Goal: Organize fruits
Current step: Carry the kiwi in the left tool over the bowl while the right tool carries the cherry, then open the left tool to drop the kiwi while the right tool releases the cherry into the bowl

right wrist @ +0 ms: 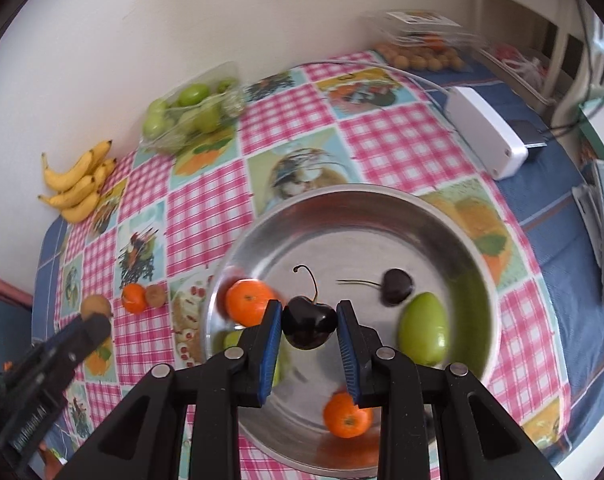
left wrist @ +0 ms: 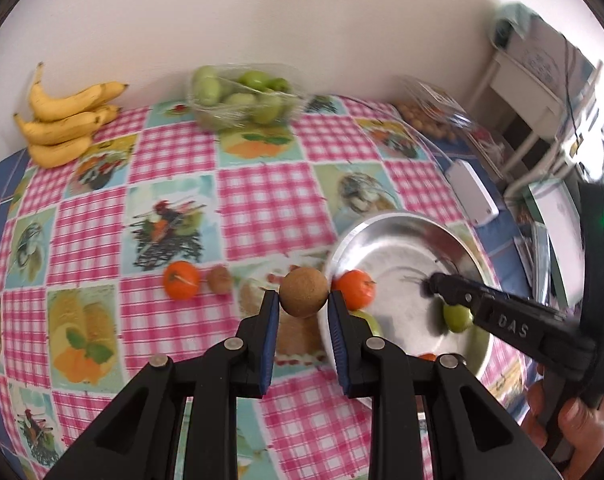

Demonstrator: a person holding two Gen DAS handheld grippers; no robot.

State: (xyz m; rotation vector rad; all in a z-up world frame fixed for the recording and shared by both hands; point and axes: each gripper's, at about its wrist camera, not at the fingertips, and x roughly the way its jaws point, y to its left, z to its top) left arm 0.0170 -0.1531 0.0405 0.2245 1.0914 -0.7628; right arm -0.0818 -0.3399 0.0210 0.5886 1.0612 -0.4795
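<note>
My left gripper [left wrist: 303,300] is shut on a round brown fruit [left wrist: 303,291], held above the tablecloth just left of the metal bowl [left wrist: 401,240]. Over the bowl [right wrist: 341,232], my right gripper [right wrist: 309,310] is shut on a dark cherry [right wrist: 309,326] with its stem up. Inside the bowl lie a second cherry [right wrist: 397,286], a green fruit [right wrist: 423,330] and two tangerines [right wrist: 248,300] [right wrist: 346,416]. On the cloth left of the bowl sit a tangerine [left wrist: 181,280] and a small brown fruit [left wrist: 218,279]. The right gripper [left wrist: 433,284] also shows in the left wrist view.
Bananas [left wrist: 66,120] lie at the far left by the wall. A clear tray of green fruits [left wrist: 242,96] stands at the back. A clear box of small orange fruits [right wrist: 421,56] and a white box [right wrist: 485,132] sit at the back right. A hand [left wrist: 573,432] holds the right gripper.
</note>
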